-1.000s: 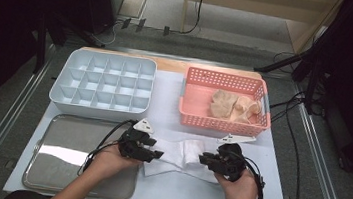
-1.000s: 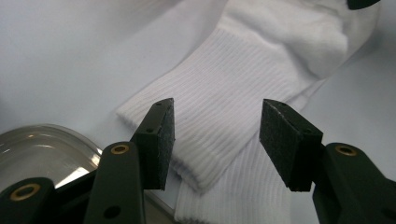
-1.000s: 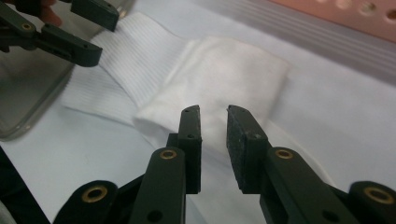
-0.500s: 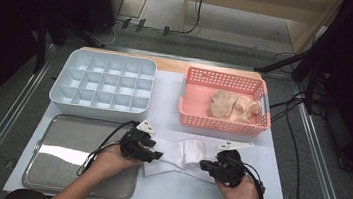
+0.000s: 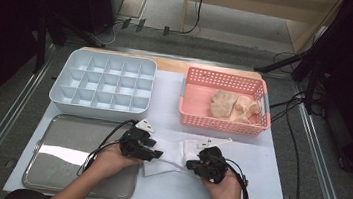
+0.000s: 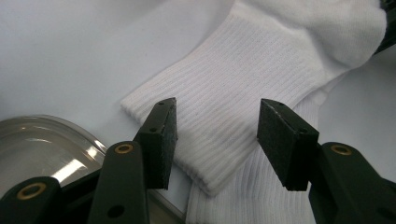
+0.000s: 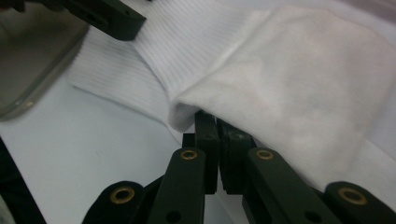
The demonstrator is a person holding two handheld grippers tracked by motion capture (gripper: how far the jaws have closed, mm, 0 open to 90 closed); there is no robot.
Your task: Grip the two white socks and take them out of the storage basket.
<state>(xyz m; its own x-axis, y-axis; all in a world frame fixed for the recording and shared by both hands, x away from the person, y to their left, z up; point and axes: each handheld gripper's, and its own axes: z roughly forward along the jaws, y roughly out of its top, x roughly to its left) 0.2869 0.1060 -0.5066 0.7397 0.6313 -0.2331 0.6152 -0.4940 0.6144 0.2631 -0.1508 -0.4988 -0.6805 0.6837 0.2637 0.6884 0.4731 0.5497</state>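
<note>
My right claw (image 7: 218, 135) has just closed, pinching the white sock's (image 6: 261, 70) edge; my left claw (image 6: 217, 140) stands wide above its ribbed cuff.

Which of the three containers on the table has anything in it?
The pink basket at the back right: beige socks lie inside. The white divided tray beside it and the steel tray in front hold nothing.

Your right tool (image 7: 217, 122) has its tips tucked under a fold of the white sock (image 7: 299, 79), so you can't see what they pinch. The steel tray (image 6: 42, 144) runs off the left gripper view's lower edge.
</note>
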